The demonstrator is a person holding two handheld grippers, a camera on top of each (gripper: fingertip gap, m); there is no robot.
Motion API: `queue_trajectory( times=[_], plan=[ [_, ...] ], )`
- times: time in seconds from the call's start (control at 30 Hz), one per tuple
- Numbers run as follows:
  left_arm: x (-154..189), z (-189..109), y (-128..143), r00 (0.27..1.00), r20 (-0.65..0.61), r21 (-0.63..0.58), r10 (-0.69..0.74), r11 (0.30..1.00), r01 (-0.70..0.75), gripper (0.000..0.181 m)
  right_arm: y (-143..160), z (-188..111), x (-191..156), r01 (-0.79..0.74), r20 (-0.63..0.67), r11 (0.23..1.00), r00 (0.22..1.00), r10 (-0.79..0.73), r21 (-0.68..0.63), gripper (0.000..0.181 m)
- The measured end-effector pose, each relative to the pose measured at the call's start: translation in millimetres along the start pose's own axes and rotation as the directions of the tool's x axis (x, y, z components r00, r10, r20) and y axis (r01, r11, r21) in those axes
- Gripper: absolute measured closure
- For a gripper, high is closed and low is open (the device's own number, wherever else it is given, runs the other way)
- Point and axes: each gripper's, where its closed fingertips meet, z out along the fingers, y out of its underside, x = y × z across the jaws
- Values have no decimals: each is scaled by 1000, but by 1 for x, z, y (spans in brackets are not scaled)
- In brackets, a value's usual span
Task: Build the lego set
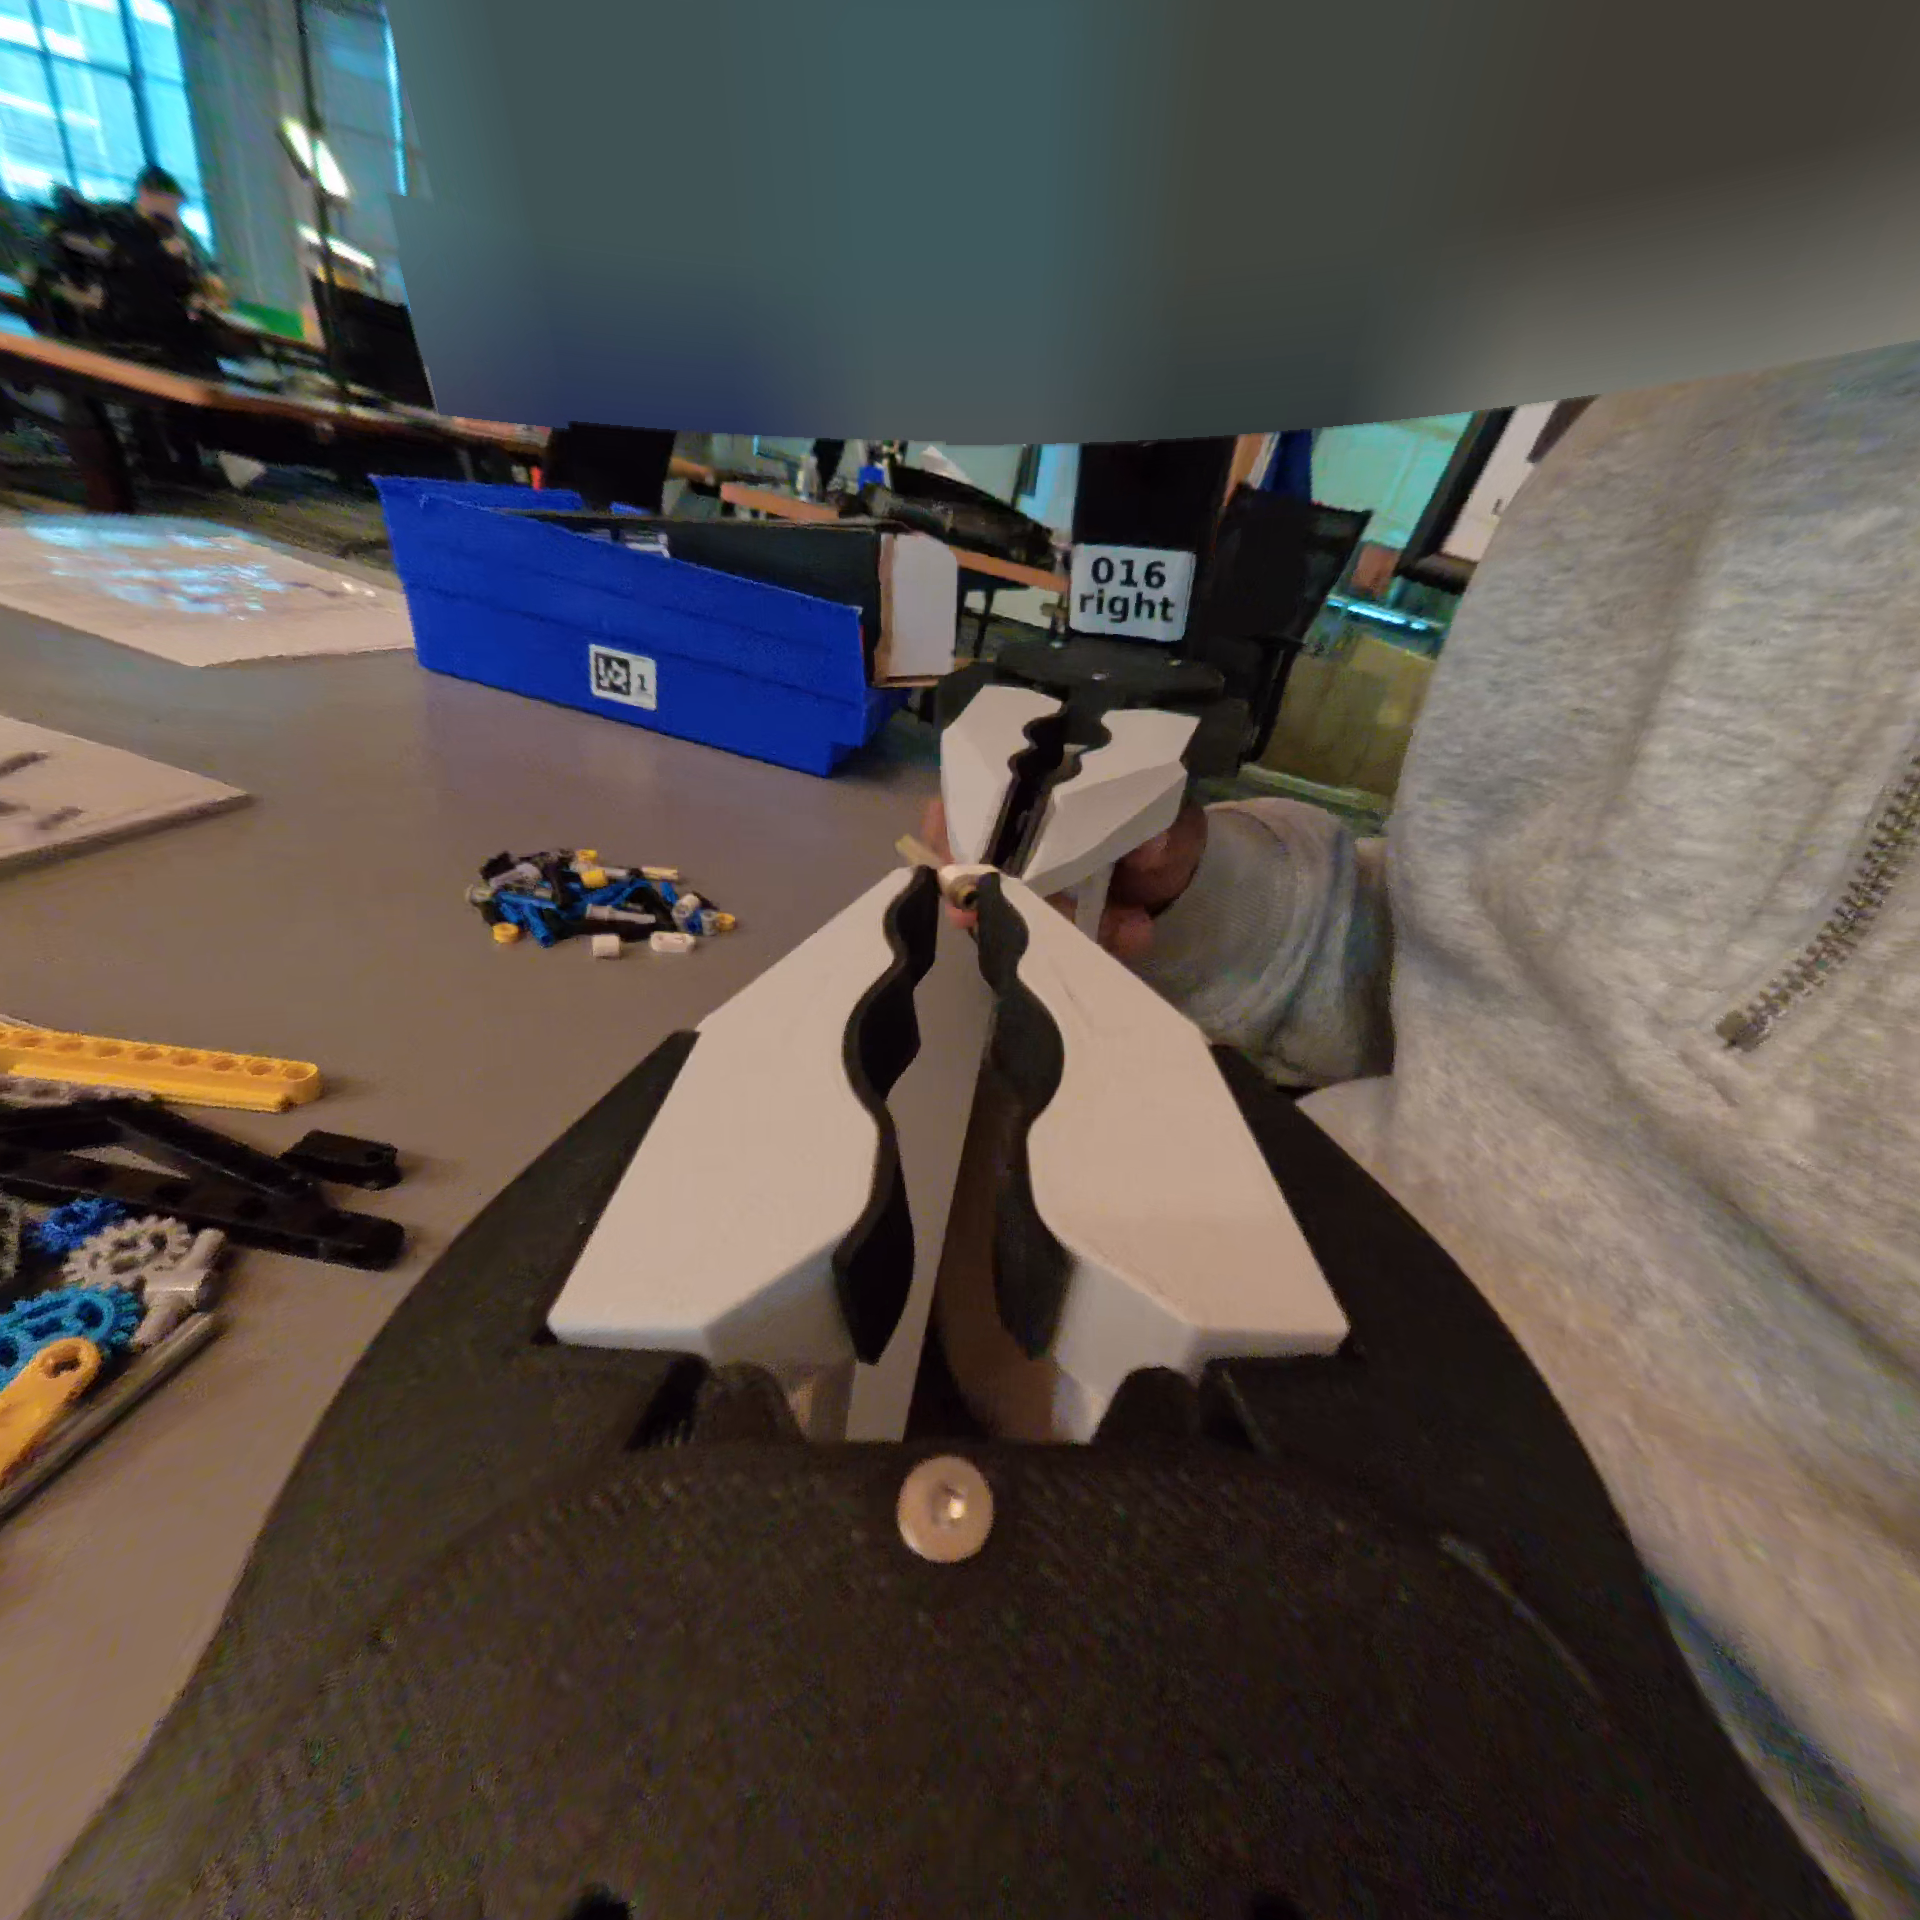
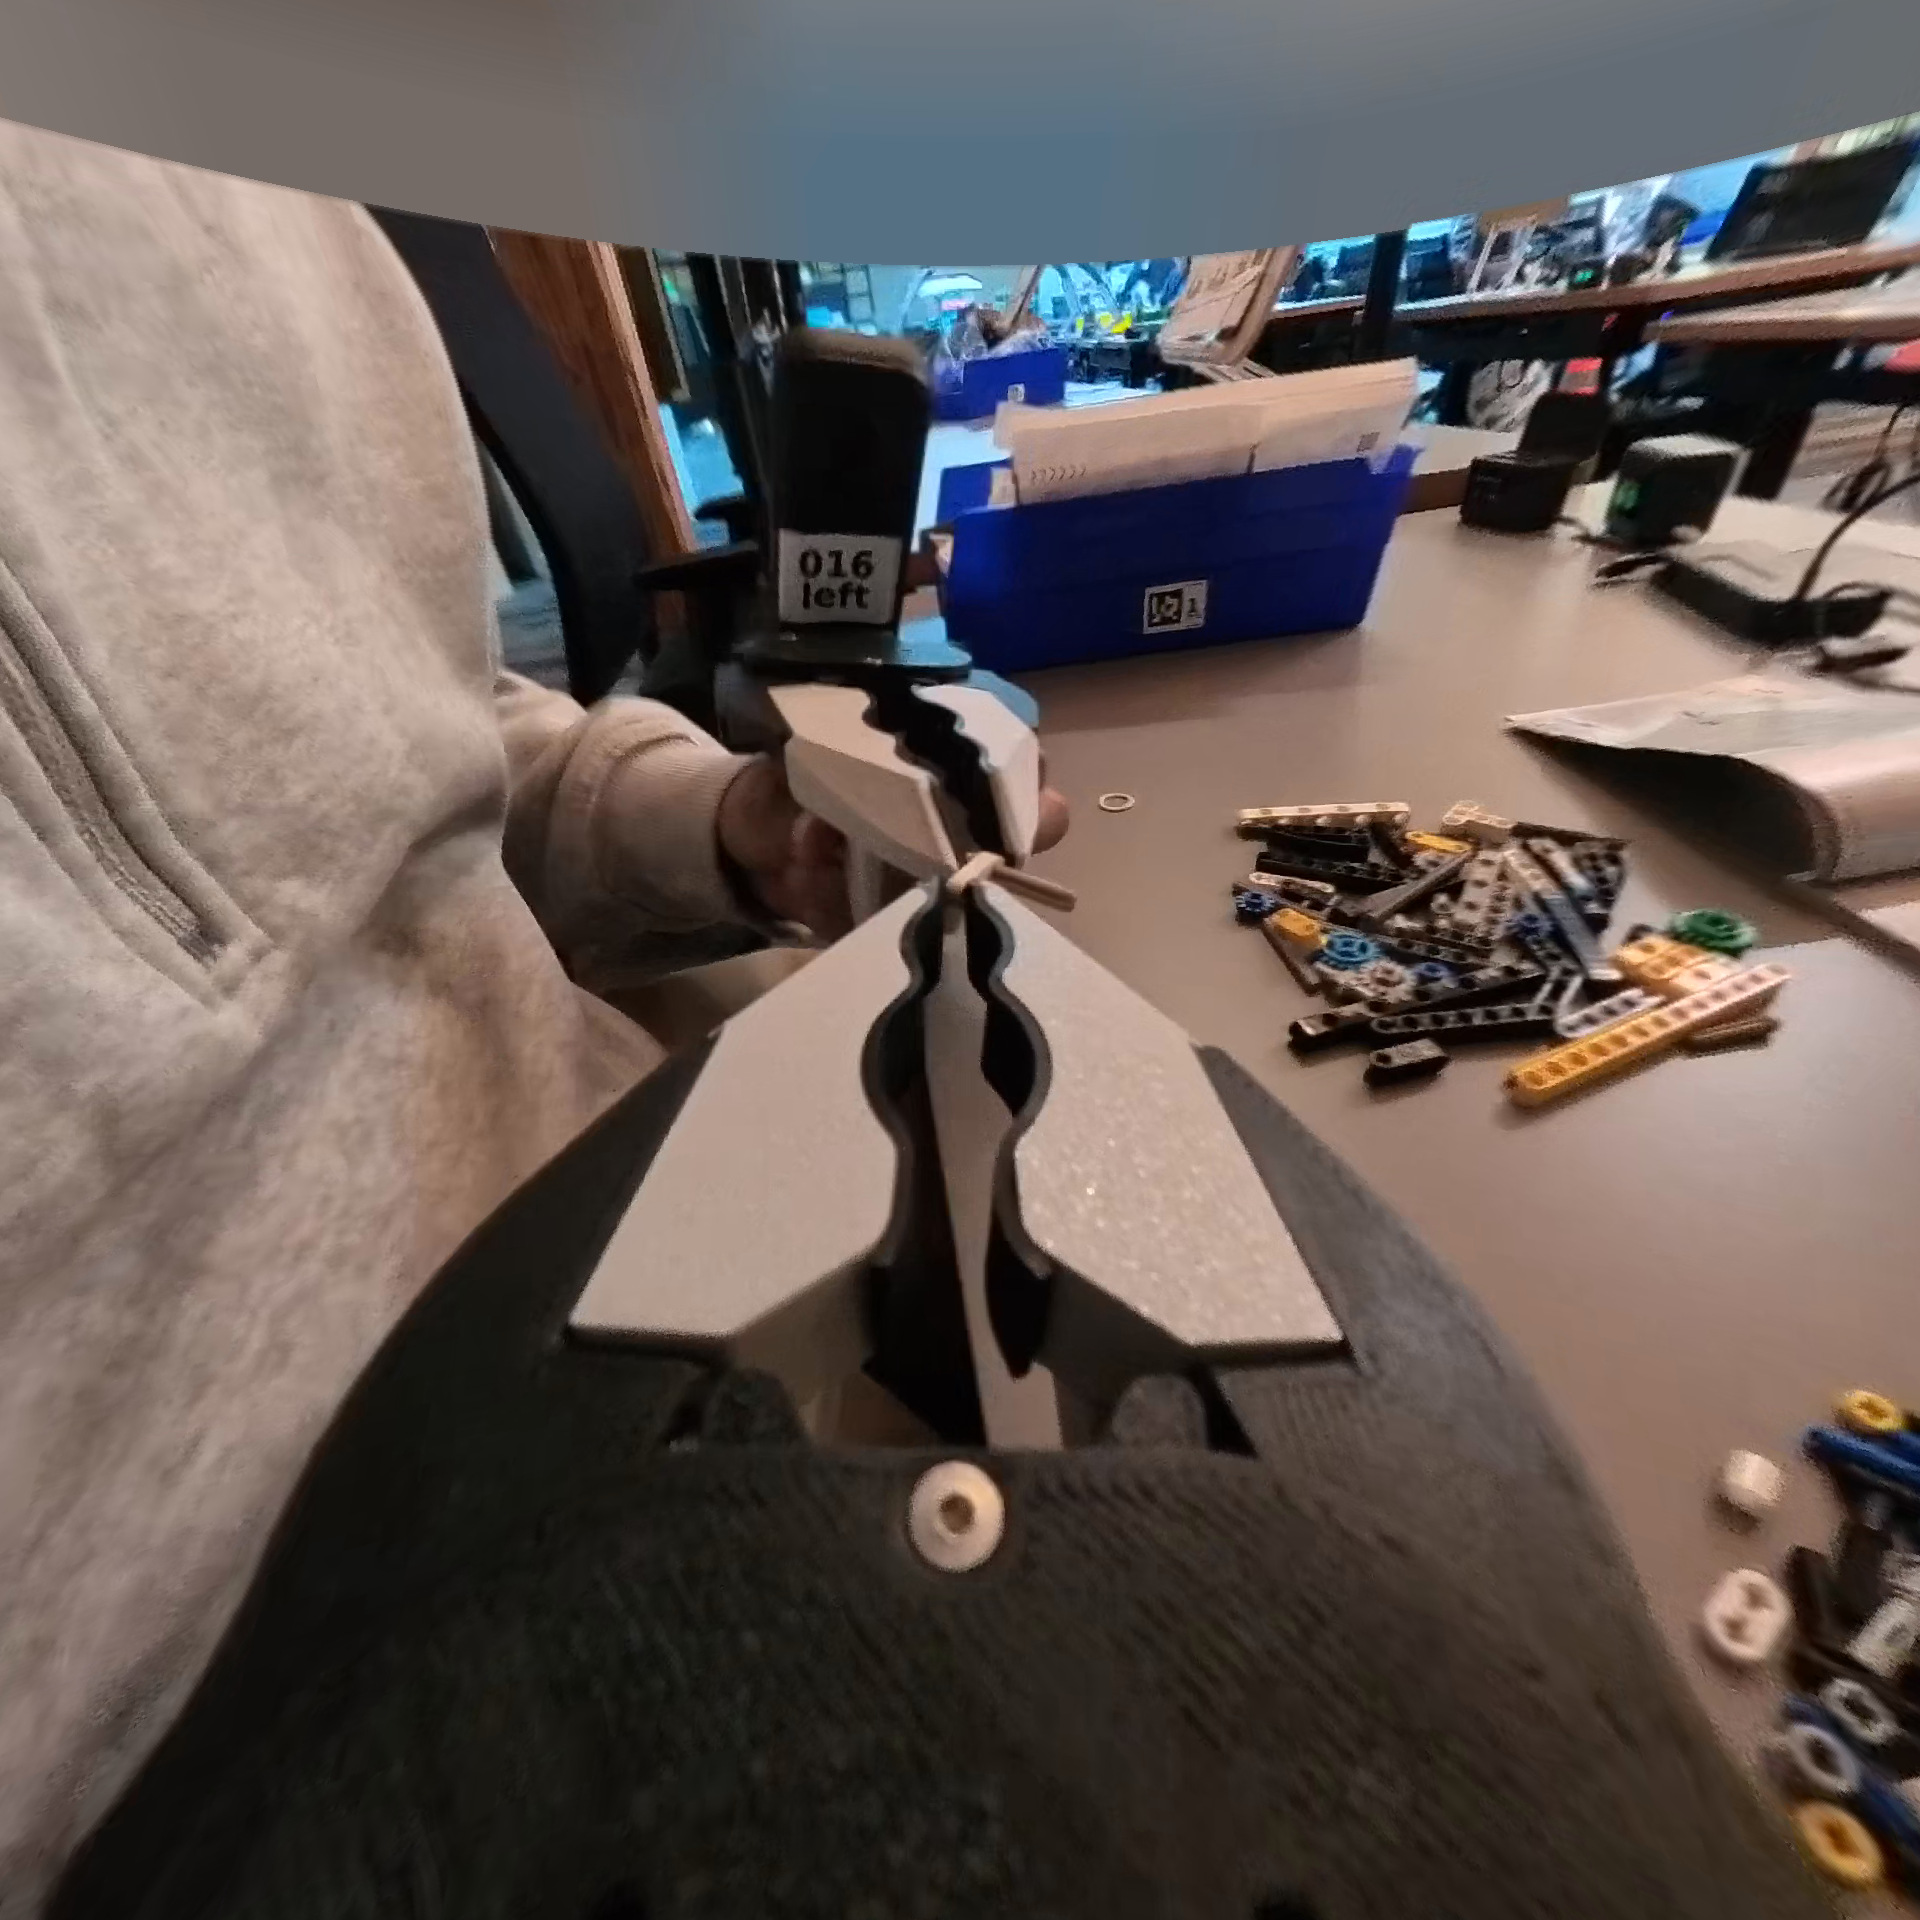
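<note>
My left gripper (image 1: 958, 885) and my right gripper (image 2: 962, 896) meet tip to tip above the table's near edge. Both are shut on one small assembly: a white connector (image 1: 961, 889) with a tan pin (image 1: 913, 850) sticking out sideways. In the right wrist view the connector (image 2: 966, 879) sits between the tips and the pin (image 2: 1037, 886) points right. I cannot tell which part each gripper pinches. The right gripper (image 1: 992, 860) shows farther off in the left wrist view, and the left gripper (image 2: 980, 860) in the right wrist view.
A pile of small pins and connectors (image 1: 597, 899) lies mid-table. A yellow beam (image 1: 156, 1070), black beams (image 1: 208, 1184) and gears (image 1: 104, 1278) lie at the left. A blue bin (image 1: 644, 613) stands behind. A booklet (image 2: 1745, 769) lies far right. A person's grey hoodie (image 1: 1662, 935) is close by. The tips of both grippers are at nearly the same place.
</note>
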Motion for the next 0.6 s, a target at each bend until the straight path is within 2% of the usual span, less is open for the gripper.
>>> queue_trajectory(
  times=[0.1,0.5,0.6],
  plan=[
    [-1,1,0,999,26,-22,20,1000,-20,174,1,0,3,45,-33,999,998,-46,-28,179],
    [-4,2,3,998,48,-23,32,999,-31,174,4,1,7,-126,43,992,991,125,20,180],
    [-2,0,5,1000,13,-26,5,1000,-5,170,4,2,6,-157,61,987,986,156,23,180]
  ],
)
